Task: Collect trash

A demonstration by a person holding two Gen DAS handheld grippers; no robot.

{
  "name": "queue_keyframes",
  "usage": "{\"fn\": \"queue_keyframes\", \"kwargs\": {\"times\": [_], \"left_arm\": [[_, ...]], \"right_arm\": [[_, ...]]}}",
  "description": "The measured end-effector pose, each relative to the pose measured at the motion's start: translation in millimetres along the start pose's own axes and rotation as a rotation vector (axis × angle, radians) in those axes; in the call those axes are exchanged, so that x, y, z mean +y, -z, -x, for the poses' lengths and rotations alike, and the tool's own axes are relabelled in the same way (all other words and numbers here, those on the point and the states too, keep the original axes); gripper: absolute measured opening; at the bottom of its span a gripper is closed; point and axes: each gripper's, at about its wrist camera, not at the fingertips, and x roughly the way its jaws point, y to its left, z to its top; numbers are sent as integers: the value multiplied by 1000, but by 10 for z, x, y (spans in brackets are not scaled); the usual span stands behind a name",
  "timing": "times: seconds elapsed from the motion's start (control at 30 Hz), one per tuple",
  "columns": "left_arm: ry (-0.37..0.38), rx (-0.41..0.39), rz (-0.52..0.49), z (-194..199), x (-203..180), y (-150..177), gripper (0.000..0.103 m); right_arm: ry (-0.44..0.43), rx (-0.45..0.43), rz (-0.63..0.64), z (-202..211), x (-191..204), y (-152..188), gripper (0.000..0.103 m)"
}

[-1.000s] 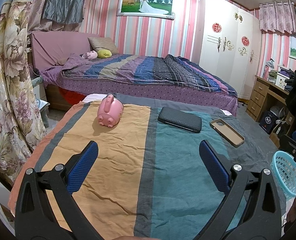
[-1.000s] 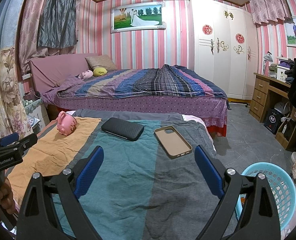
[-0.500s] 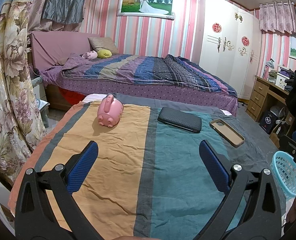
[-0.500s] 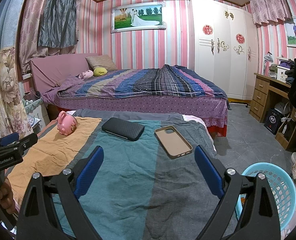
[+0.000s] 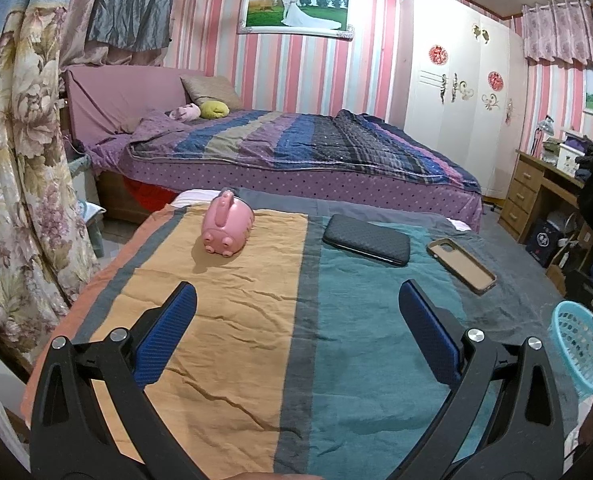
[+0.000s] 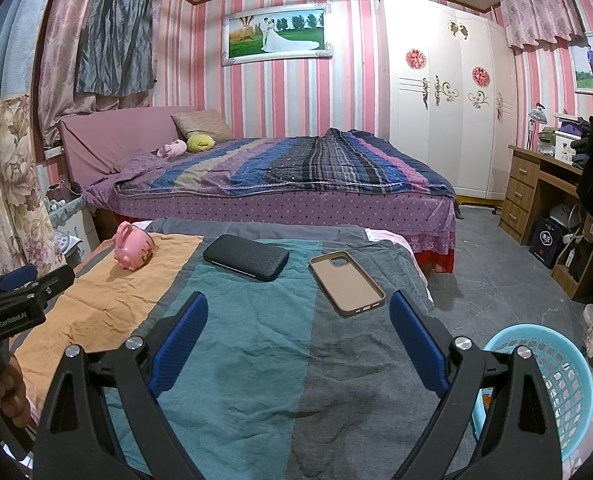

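Left gripper (image 5: 296,332): jaws spread wide, grasping nothing, held above the striped cloth (image 5: 232,344) over the border of its orange and teal bands. Blue fingertips (image 5: 168,332) clear of the fabric.

Right gripper (image 6: 296,340): jaws likewise released and empty, held above the teal and grey bands of the same cloth. The left gripper shows at the left edge of the right wrist view, with part of a hand (image 6: 0,392) under it.

Surface: a low surface covered by the wrinkled cloth in orange, teal and grey bands; what lies beneath cannot be told.

Items on the cloth, far side from the grippers:
- Pink piggy bank (image 5: 227,229), on the orange band, tipped onto its side.
- Black textured wallet-style case (image 5: 366,239), flat on the teal band, right of the piggy bank and well apart from it.
- Tan phone case (image 6: 346,282), empty, inner side up, on the grey band, just beside the black case and not touching it; nearest the right gripper.

Receptacle: light blue plastic mesh basket (image 6: 568,384), on the floor beside the cloth's right edge, close to the right gripper's right finger. Contents largely hidden.

Background: a bed (image 6: 288,176) with a striped cover, a white wardrobe (image 6: 440,96), a wooden desk (image 6: 536,184).
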Motion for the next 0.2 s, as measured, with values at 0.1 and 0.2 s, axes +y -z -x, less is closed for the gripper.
{"fn": "queue_keyframes", "kwargs": {"times": [0.1,0.2], "left_arm": [[4,-2,-4,2,5,-4,98],[11,0,5,5,22,-10,98]], "right_arm": [[-1,2,3,-1,3,1,90],[-2,3,5,-9,2,2,90]]}}
